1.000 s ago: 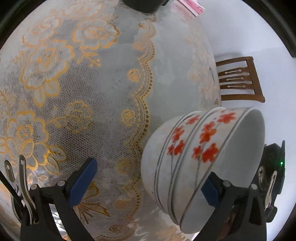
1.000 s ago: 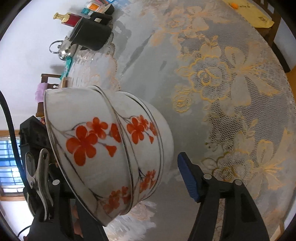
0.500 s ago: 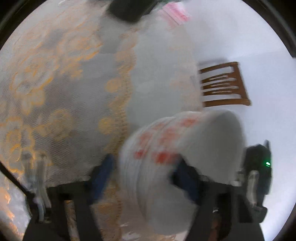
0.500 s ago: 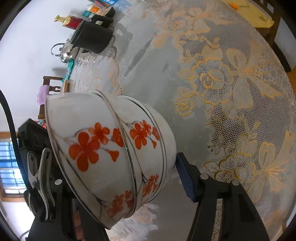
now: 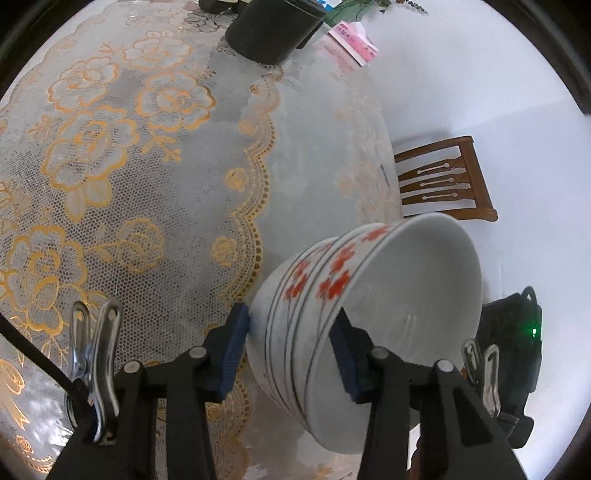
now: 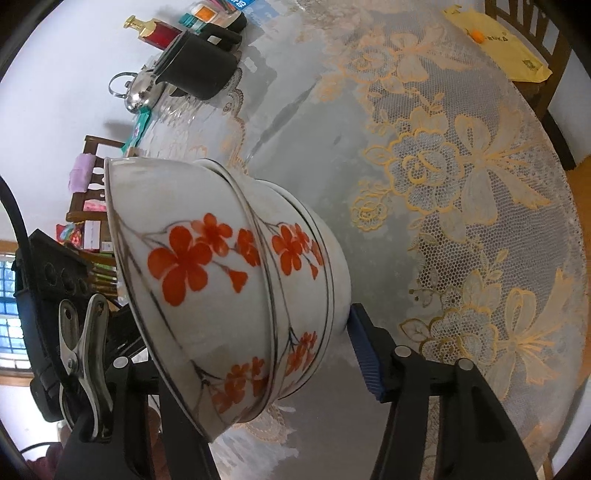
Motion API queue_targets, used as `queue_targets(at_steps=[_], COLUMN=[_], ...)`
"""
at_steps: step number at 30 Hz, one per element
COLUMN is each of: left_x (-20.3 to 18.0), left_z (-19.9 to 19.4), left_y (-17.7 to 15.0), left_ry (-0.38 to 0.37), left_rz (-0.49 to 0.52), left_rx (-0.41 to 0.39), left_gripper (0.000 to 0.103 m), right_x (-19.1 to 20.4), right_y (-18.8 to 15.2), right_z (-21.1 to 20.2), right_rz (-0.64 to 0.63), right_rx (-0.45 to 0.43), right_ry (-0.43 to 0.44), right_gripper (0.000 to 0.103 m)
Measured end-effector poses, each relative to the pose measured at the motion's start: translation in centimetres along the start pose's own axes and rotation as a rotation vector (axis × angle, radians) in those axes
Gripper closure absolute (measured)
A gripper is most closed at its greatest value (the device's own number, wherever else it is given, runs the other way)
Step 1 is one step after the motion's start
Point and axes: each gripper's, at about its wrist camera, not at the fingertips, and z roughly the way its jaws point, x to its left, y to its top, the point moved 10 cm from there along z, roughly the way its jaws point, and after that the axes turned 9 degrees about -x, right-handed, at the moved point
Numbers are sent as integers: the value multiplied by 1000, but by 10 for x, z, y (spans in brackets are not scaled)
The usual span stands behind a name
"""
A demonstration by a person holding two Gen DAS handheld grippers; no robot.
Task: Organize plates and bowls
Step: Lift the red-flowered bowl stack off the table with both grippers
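A nested stack of white bowls with orange flowers point(image 5: 369, 295) is held tilted on its side above the lace tablecloth point(image 5: 129, 184). My left gripper point(image 5: 291, 354) is shut on the stack, one blue pad against the outer base and one inside the rim. In the right wrist view the same stack of bowls point(image 6: 229, 288) fills the left. My right gripper point(image 6: 258, 354) is shut on it too, its right blue pad against the base; the left finger is hidden behind the bowls.
A black pot point(image 5: 273, 29) and a pink packet point(image 5: 354, 44) stand at the table's far edge. A steel kettle point(image 6: 136, 92), a red bottle point(image 6: 155, 33) and a yellow envelope point(image 6: 498, 48) are further off. A wooden chair point(image 5: 443, 181) stands beyond the table edge.
My left gripper's fingers have closed from wide open onto the bowl stack. My right gripper's fingers have closed in to its base. The stack has shifted slightly.
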Motion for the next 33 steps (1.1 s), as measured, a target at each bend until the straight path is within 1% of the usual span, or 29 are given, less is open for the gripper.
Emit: queue_targets(at_steps=[4,6,8,9,11,15,20,26,33], left_x=[-4,-6,-4,-2,-2,-7,-11,-3,10], left_z=[-3,-5,-4,-1,-2,-9,-18,-44,-74], left_y=[-1,-3,-6,-9,-8,-11,-14,-21,-31], left_ry=[13,19,25,33,37,37,40,54,71], left_rz=[22,43,48,48,54,81,86,95,55], left_rx=[-7,-9,3,22,11,-6,-22,-56,-113], left_gripper=[57,57,57,57,57,57,57,57,57], right_x=[3,4,3,1,0,2,8,20,44], right_y=[-6,-8,-10,-11,-13,-18,-22,-32,-44], right_z=[-8,-11,-11,-9,-8,-15,-22,-28,-31], right_rz=[-27,-33,-26,-22,-30,-40,-68,-99,-181], right_rx=[-6,-9,-5,4,1,-1,-8,-14,-3], right_ry=[4,4,-1,-11,-17,1,9,27,48], right_gripper=[50,50,50,50,50,50,51,51,51])
